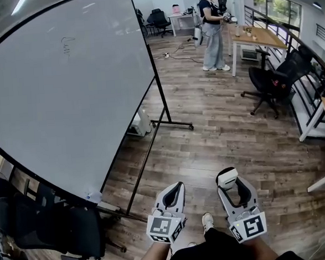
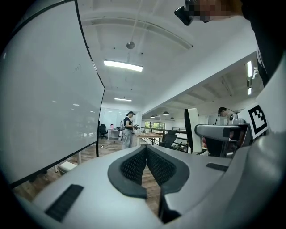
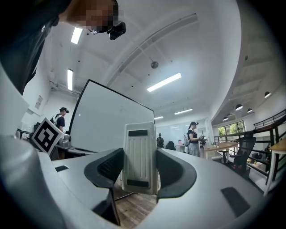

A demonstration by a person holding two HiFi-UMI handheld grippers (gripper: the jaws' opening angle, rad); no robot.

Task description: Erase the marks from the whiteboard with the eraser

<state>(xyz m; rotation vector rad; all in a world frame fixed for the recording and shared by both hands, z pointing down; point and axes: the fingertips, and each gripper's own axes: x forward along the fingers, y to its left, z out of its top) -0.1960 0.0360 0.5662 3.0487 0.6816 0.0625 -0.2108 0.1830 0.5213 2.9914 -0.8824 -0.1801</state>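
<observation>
The right tool [image 1: 228,178] clamps the eraser [image 3: 139,157], seemingly ready to wipe; the left tool [image 2: 145,150] is clenched, empty. The marks [image 1: 68,46] sit upper left on the whiteboard [image 1: 67,111].

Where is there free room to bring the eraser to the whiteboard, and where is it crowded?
Free: wood floor between the whiteboard stand and the black office chair. Crowded: dark chairs below the board's lower edge; desks at right.

One whiteboard [image 1: 66,100] with one scribbled mark [image 1: 68,44]. One eraser [image 1: 227,177]. Two claws: left claw [image 1: 178,186], right claw [image 1: 233,185]. One standing person [image 1: 211,31]. Perhaps three office chairs [image 1: 268,80]; distant ones are unclear.
</observation>
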